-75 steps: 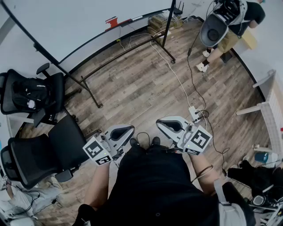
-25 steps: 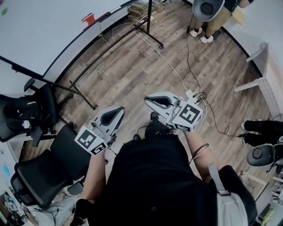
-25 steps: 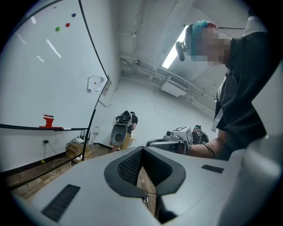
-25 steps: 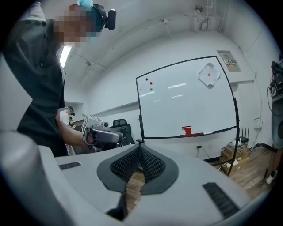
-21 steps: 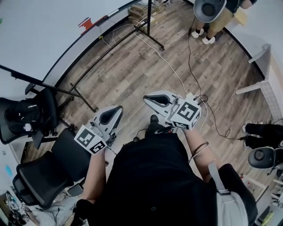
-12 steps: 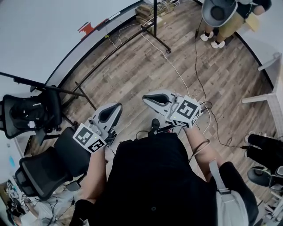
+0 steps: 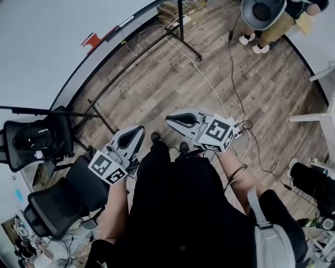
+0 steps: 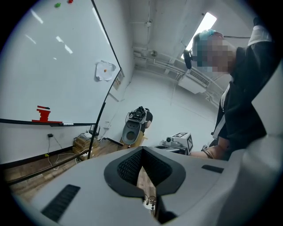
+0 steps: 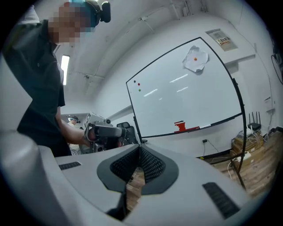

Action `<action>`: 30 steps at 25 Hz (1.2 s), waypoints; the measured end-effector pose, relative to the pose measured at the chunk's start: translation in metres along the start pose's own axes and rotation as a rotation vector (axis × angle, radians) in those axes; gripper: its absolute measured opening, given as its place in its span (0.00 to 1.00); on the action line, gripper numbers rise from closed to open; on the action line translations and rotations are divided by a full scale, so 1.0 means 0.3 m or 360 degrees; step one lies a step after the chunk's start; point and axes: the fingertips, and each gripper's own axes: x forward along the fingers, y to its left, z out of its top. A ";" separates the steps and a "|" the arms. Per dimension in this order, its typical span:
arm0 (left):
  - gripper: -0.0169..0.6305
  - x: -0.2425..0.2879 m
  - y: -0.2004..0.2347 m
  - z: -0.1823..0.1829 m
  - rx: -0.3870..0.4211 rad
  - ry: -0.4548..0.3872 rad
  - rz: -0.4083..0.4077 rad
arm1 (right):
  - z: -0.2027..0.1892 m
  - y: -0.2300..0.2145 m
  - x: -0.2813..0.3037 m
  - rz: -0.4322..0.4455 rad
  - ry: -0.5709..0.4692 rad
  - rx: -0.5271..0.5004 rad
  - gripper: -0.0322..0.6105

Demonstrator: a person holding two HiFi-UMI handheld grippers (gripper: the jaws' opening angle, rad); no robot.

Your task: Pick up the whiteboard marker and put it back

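The whiteboard (image 7: 47,31) stands ahead on the left. On its tray lie a red eraser (image 7: 93,39) and, to its right, a slim white marker (image 7: 125,22). The right gripper view shows the eraser (image 9: 180,127) and the marker (image 9: 205,126) on the tray, well ahead. In the left gripper view the eraser (image 8: 43,115) sits far off to the left. My left gripper (image 7: 137,129) and right gripper (image 7: 168,119) are held side by side at waist height above the wood floor. Both are shut with nothing in them.
Two black office chairs (image 7: 36,138) (image 7: 57,201) stand to my left. The whiteboard's black stand legs (image 7: 104,123) and white cables (image 7: 230,78) cross the floor ahead. Another person (image 7: 267,15) stands at the far right, near cardboard boxes (image 7: 175,8).
I have walked forward: a foot has stepped out, and the chairs and stand legs have shifted in view. Both grippers moved along with me and stayed shut.
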 end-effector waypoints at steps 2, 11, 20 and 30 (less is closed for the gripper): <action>0.04 0.031 0.049 0.012 -0.0007 -0.0008 -0.0011 | -0.005 -0.056 0.017 -0.0012 0.0017 0.0004 0.08; 0.04 0.157 0.396 0.140 -0.0045 -0.0076 -0.0061 | 0.096 -0.357 0.220 -0.0066 0.0092 0.0038 0.08; 0.04 0.235 0.779 0.337 0.0049 -0.0109 -0.0166 | 0.292 -0.644 0.521 -0.0142 0.0123 -0.0052 0.08; 0.04 0.314 1.047 0.376 -0.0040 -0.0150 -0.0192 | 0.364 -0.855 0.658 -0.0174 0.0187 -0.0082 0.08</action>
